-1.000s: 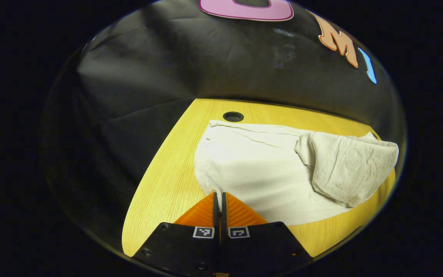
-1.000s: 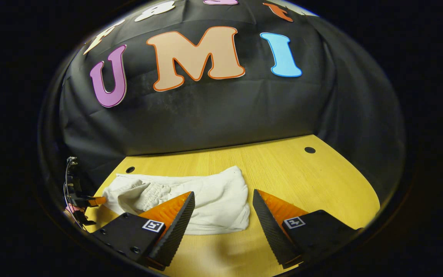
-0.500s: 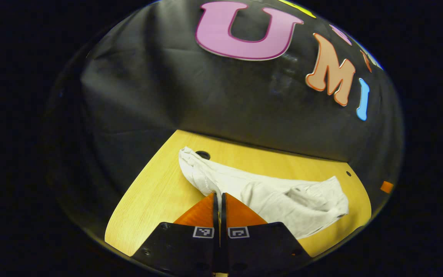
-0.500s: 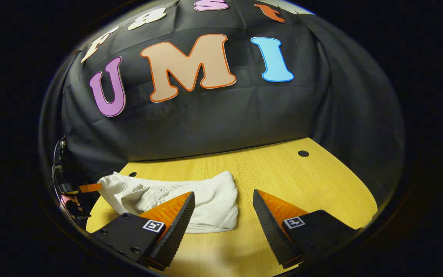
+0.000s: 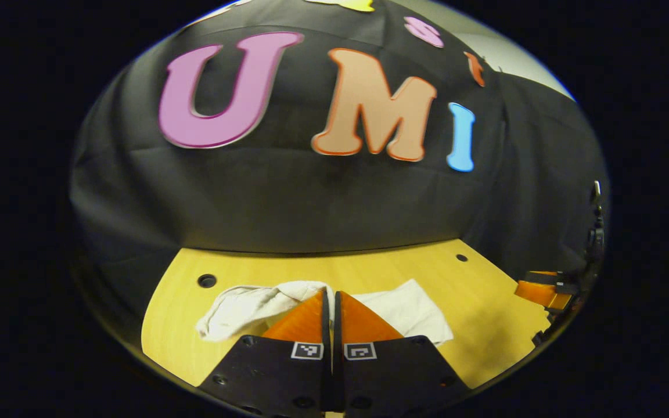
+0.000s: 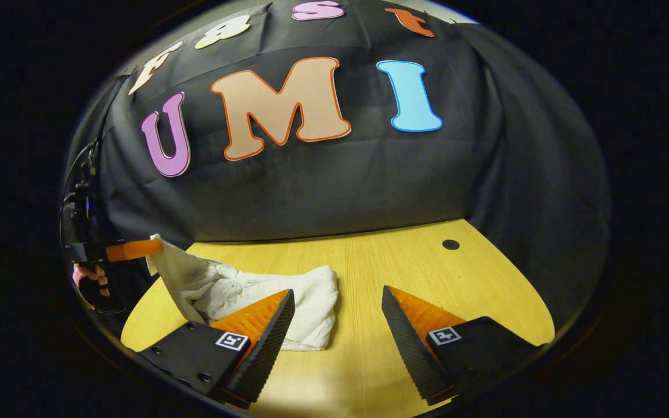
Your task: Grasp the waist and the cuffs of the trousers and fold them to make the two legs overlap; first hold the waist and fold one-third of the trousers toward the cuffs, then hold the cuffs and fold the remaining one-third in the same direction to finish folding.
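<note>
At the bottom centre of the left gripper view, the left gripper (image 5: 330,302) is pinching its two fingers tightly together on an edge of the white trousers (image 5: 410,313), with the cloth bunching up right at the fingertips. From that clamp the fabric is spreading to both sides across the lower middle of the frame, a rumpled roll to the left and a flatter flap to the right, all lying on the yellow wooden table (image 5: 485,302). In the right gripper view the same gripper is appearing at the far left edge of the frame, held by a person's hand (image 6: 87,278), and it is lifting a corner of the trousers (image 6: 241,290) clear of the table so that the cloth is rising in a peak toward it; this hold looks meant for carrying the end third over the rest of the pile. The remainder of the garment is resting in a heap in the lower left of that frame. At the bottom of the right gripper view, the right gripper (image 6: 337,313) is standing with its fingers wide apart, gripping nothing, its left finger in front of the trousers' near edge and its right finger over bare table (image 6: 427,261). It appears to be waiting beside the pile, likely ready to steady or smooth the fold. A small round hole (image 6: 450,244) is sitting in the tabletop toward the right, near the black cloth wall.
</note>
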